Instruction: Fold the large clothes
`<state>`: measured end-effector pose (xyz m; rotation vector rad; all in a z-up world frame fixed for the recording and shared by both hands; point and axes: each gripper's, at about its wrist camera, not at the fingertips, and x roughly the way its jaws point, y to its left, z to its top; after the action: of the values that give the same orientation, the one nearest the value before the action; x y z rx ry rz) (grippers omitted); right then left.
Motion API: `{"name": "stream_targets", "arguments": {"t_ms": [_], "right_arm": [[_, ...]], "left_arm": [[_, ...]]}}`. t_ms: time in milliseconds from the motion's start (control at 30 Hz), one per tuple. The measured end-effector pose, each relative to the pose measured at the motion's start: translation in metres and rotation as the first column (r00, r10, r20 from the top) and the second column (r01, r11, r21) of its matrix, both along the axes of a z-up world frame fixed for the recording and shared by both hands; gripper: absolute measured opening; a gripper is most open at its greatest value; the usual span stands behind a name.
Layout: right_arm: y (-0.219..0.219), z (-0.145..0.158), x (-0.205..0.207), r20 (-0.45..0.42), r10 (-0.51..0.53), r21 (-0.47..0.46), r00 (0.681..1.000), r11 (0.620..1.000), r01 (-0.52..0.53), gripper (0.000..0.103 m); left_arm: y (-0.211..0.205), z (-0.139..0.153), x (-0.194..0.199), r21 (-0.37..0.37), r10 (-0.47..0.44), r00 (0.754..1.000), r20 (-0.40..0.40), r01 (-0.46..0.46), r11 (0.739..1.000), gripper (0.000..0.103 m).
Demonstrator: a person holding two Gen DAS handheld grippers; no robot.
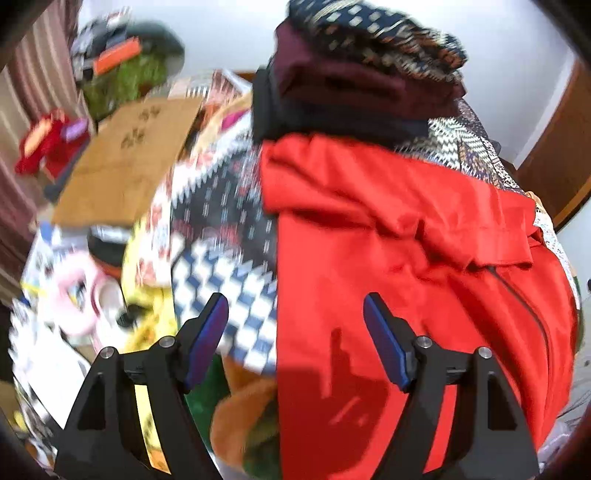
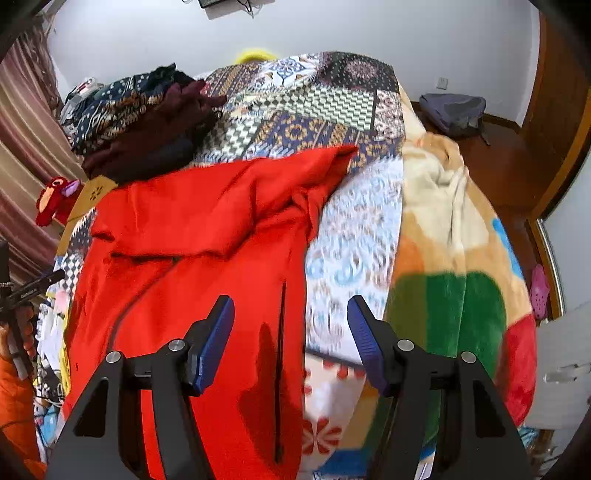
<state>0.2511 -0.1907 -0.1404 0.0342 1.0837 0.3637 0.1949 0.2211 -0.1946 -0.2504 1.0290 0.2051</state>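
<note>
One red jacket (image 2: 207, 236) lies spread on the bed (image 2: 354, 229), with a pile of folded clothes (image 2: 147, 118) behind its left side. The left gripper (image 1: 295, 332) hovers over the jacket's left edge, fingers released. The right gripper (image 2: 290, 332) hovers over its right edge, fingers also released and holding nothing.

White wall (image 2: 332, 33), striped curtain (image 2: 26, 140) left, wooden floor (image 2: 491, 158).
</note>
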Motion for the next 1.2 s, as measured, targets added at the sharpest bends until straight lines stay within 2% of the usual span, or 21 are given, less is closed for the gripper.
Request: {"name": "stream_targets", "arguments": {"t_ms": [167, 300, 367, 433, 500, 567, 600, 633, 667, 700, 733, 767, 900, 1067, 1133, 1200], "right_arm": [[-0.002, -0.022, -0.01, -0.056, -0.014, 0.052, 0.998, 0.999, 0.017, 0.06], [0.003, -0.032, -0.016, -0.069, -0.014, 0.079, 0.998, 0.997, 0.02, 0.06], [0.005, -0.032, -0.017, -0.057, -0.013, 0.091, 0.998, 0.996, 0.019, 0.06], [0.007, -0.032, -0.018, -0.058, -0.006, 0.113, 0.998, 0.993, 0.012, 0.06], [0.009, -0.033, -0.019, -0.046, -0.007, 0.114, 0.999, 0.993, 0.012, 0.052], [0.013, -0.035, -0.019, -0.037, -0.004, 0.093, 0.999, 0.996, 0.007, 0.032], [0.016, -0.035, -0.02, -0.028, 0.004, 0.091, 1.0, 0.996, -0.001, 0.026], [0.019, -0.036, -0.019, -0.024, 0.019, 0.095, 1.0, 0.995, -0.017, 0.018], [0.024, -0.035, -0.019, -0.019, 0.035, 0.098, 0.999, 0.995, -0.033, 0.013], [0.028, -0.035, -0.019, -0.015, 0.045, 0.098, 0.999, 0.994, -0.044, 0.012], [0.033, -0.033, -0.019, -0.004, 0.055, 0.101, 0.998, 0.993, -0.054, 0.011], [0.036, -0.03, -0.018, 0.01, 0.059, 0.103, 0.998, 0.993, -0.06, 0.011], [0.04, -0.01, -0.011, 0.084, 0.053, 0.142, 0.995, 0.988, -0.064, 0.01], [0.032, 0.02, 0.014, 0.164, 0.007, 0.179, 0.986, 0.983, -0.037, 0.01], [0.032, 0.023, 0.024, 0.178, -0.017, 0.172, 0.984, 0.985, -0.015, 0.01], [0.028, 0.018, 0.037, 0.192, -0.06, 0.142, 0.98, 0.989, 0.033, 0.01]], "left_arm": [[0.012, -0.036, -0.028, -0.153, 0.035, 0.996, -0.077, -0.047, 0.987, 0.075], [0.008, -0.059, -0.041, -0.292, 0.018, 0.994, -0.104, -0.048, 0.955, 0.074], [0.003, -0.062, -0.045, -0.333, 0.001, 0.996, -0.094, -0.032, 0.943, 0.074], [-0.004, -0.062, -0.049, -0.314, -0.002, 0.997, -0.082, -0.023, 0.949, 0.073], [-0.012, -0.059, -0.053, -0.284, -0.007, 0.998, -0.068, -0.012, 0.959, 0.062], [-0.018, -0.055, -0.057, -0.243, -0.013, 0.998, -0.054, -0.001, 0.97, 0.047], [-0.02, -0.053, -0.057, -0.227, -0.014, 0.999, -0.048, 0.003, 0.974, 0.042], [-0.02, -0.052, -0.057, -0.207, -0.013, 0.999, -0.04, 0.004, 0.978, 0.028], [-0.019, -0.049, -0.057, -0.197, -0.011, 0.999, -0.031, 0.005, 0.98, 0.021], [-0.017, -0.046, -0.057, -0.197, -0.01, 1.0, -0.019, 0.006, 0.98, 0.017], [-0.017, -0.043, -0.056, -0.193, -0.009, 1.0, -0.009, 0.007, 0.981, 0.007], [-0.015, -0.041, -0.054, -0.186, -0.01, 1.0, -0.005, 0.009, 0.983, 0.004], [-0.015, -0.021, -0.047, -0.149, -0.014, 0.999, 0.046, 0.021, 0.989, 0.002], [-0.01, 0.022, -0.035, -0.106, -0.024, 0.986, 0.166, 0.042, 0.993, 0.002], [-0.007, 0.036, -0.021, -0.086, -0.031, 0.978, 0.205, 0.049, 0.995, 0.002], [-0.003, 0.04, -0.004, -0.048, -0.023, 0.979, 0.201, 0.033, 0.998, 0.002]]}}
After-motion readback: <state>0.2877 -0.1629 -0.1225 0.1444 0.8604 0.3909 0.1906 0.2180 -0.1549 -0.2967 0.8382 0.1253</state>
